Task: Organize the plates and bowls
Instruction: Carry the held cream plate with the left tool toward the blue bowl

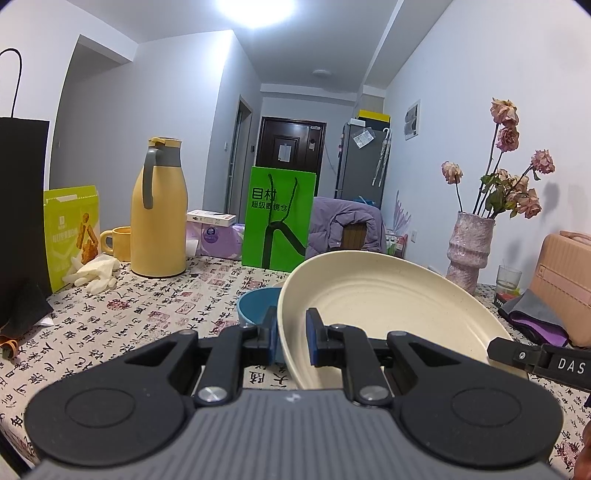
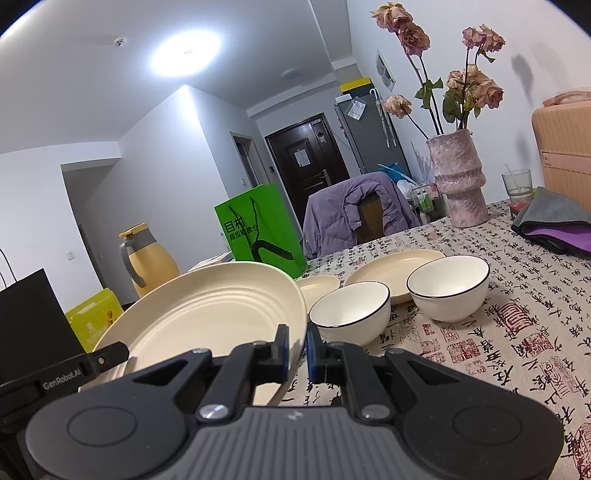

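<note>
Large cream plate point(image 1: 388, 306), ribbed inside, tilted, centre frame above the tablecloth point(image 1: 147, 317). Left gripper point(image 1: 291, 339) pinches its left rim; right gripper point(image 2: 297, 350) pinches the opposite rim. Blue bowl point(image 1: 255, 306) just behind-left. Two white bowls point(image 2: 351, 308) right of the plate; green bag point(image 1: 279, 218) behind.

White walls point(image 1: 461, 74) and a white ceiling were seen, lit by a bright round lamp point(image 1: 255, 9). A dark door point(image 1: 290, 146) was shut at the end of a narrow hall. A grey fridge point(image 1: 360, 162) was placed beside it. A purple jacket point(image 2: 354, 218) was hung over a wooden chair point(image 2: 371, 216). The table was covered by a printed cloth point(image 2: 517, 314)
</note>
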